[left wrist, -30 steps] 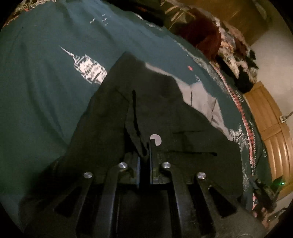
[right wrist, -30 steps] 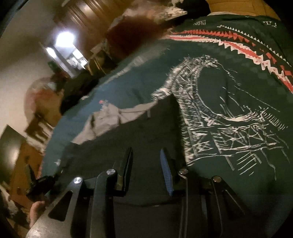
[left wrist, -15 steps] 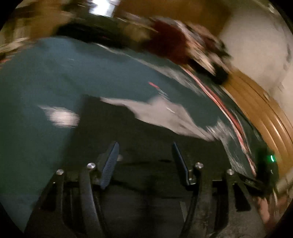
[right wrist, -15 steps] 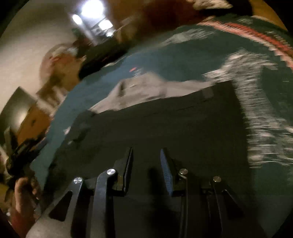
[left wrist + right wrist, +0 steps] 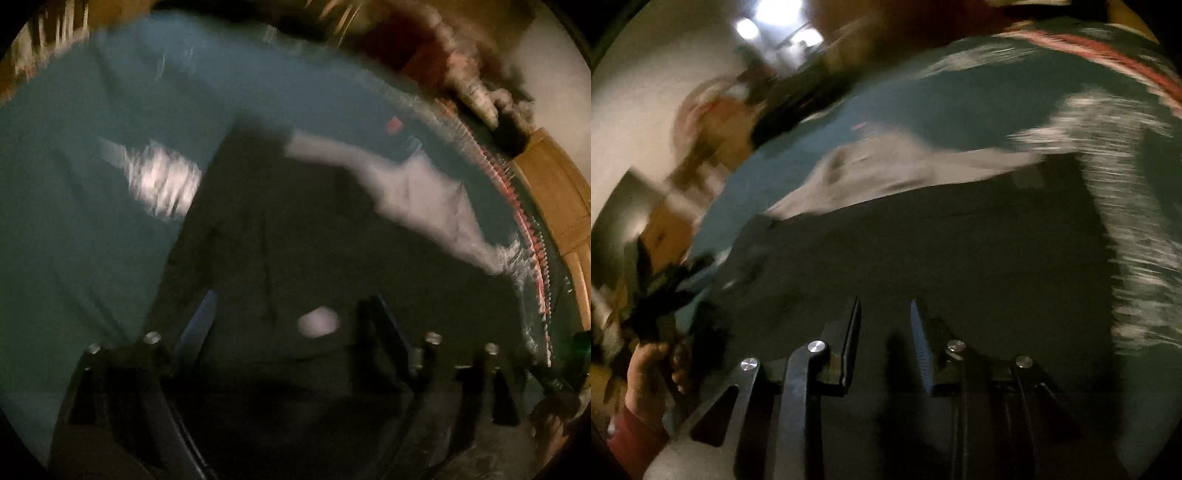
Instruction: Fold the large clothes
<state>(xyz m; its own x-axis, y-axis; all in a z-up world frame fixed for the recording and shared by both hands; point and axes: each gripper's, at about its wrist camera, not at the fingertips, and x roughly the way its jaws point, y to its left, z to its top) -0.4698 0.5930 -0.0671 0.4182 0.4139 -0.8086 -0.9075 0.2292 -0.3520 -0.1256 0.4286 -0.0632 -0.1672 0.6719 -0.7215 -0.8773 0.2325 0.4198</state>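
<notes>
Garment fold at a release stage, as judged from both wrist views. The dark, nearly black fabric garment (image 5: 295,229) lay flat on the teal bedspread printed with white line drawings (image 5: 85,229), apparently so that a broad, level surface could support the folding. The left gripper (image 5: 291,314) hovered just above the near part of the garment with its two black fingers spread wide and nothing between them; this spacing suggested a tool either free of the cloth or preparing for a new hold. The right gripper (image 5: 884,317) stood likewise over the garment's near edge, its tongs parted by a narrower gap, also empty. A small pale round patch (image 5: 318,322) showed on the dark cloth between the left fingers; its nature could not be told. Beyond the garment's far edge a light grey cloth (image 5: 417,192) lay on the bedspread, touching or partly tucked beneath the dark fabric; which one could not be determined. The garment appeared smooth, matte and roughly rectangular in the right wrist view (image 5: 942,251), with one straight far edge and few visible wrinkles, consistent with at least one completed fold. Motion blur obscured seams and finer details. A wooden bed frame (image 5: 554,192) bounded the bedspread's red-patterned border.
</notes>
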